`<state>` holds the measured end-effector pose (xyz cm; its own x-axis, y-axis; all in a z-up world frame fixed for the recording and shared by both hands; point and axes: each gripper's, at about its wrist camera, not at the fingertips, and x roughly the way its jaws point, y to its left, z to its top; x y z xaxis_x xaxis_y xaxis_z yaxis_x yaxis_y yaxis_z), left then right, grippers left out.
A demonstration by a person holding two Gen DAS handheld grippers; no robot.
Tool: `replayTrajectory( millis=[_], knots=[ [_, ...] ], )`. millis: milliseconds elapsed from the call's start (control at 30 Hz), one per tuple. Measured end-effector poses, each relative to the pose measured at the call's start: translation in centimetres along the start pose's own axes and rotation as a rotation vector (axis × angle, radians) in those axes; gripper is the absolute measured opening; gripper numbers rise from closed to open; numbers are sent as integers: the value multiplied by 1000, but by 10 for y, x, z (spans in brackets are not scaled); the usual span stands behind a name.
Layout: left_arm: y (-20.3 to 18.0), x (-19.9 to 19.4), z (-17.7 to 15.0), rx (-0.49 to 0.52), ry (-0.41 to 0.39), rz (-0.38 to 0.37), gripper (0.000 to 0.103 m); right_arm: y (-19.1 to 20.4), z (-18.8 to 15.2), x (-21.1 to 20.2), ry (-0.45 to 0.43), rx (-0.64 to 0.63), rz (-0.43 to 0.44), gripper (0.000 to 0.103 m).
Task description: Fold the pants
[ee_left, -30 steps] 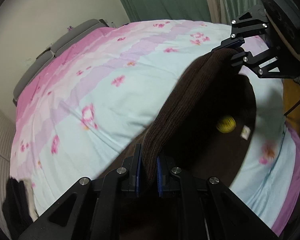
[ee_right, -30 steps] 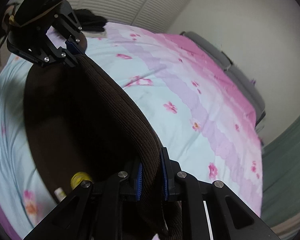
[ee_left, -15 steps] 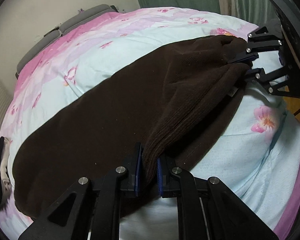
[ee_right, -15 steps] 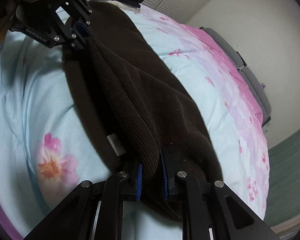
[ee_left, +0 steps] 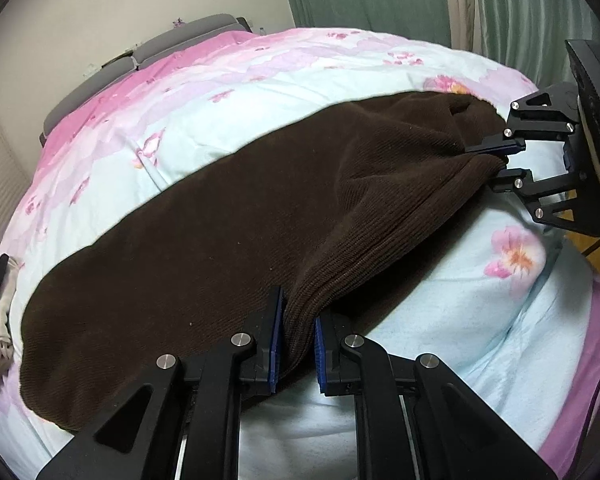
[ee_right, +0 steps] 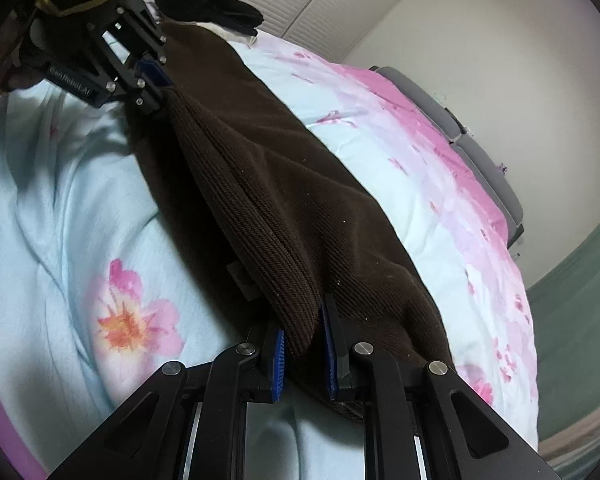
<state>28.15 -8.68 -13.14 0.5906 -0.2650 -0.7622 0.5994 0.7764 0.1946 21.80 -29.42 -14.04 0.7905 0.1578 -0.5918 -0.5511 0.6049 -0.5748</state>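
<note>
While the brown pants [ee_left: 220, 240] lie spread across the flowered bedspread [ee_left: 260, 92], my left tongs [ee_left: 296, 344] are clamped on one end of their near edge and my right tongs [ee_right: 304, 356] are clamped on the other end. Between the two grips that ribbed edge is lifted into a ridge, with the rest of the cloth flat on the bed. Some black clothing [ee_right: 208, 4] sits beyond the pants' far end.

Matt brown ribbed corduroy pants [ee_left: 228, 248]
</note>
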Motion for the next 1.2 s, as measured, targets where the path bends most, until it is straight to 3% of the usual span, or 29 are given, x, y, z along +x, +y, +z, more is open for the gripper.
replayTrajectory(
  millis=[300,333,400,500,567,600,733,833,1000,1200],
  knots=[
    [-4,6,-10,-32,-16,16,18,12,-9,16,13,-19,6,18],
    [-5,4,-9,-37,-19,25,20,14,-11,16,9,-23,-5,18],
    [-5,-2,-8,-39,-25,43,34,20,-10,15,0,-42,-47,24],
    [-2,-17,-9,-52,-47,59,58,23,-4,11,4,-55,-127,47],
    [4,-32,-12,-82,-64,50,62,17,0,2,-16,-32,-179,82],
    [8,-40,-13,-104,-71,44,62,13,2,-4,-27,-19,-203,85],
    [31,-74,-25,-192,-108,89,68,1,13,-28,-38,12,-287,86],
    [55,-96,-39,-272,-126,164,70,-10,24,-46,-47,137,-293,86],
    [113,-112,-70,-454,-112,278,71,-8,55,-62,-90,449,-197,86],
    [169,-112,-101,-674,-120,228,70,25,103,-47,-136,643,-56,86]
  ],
)
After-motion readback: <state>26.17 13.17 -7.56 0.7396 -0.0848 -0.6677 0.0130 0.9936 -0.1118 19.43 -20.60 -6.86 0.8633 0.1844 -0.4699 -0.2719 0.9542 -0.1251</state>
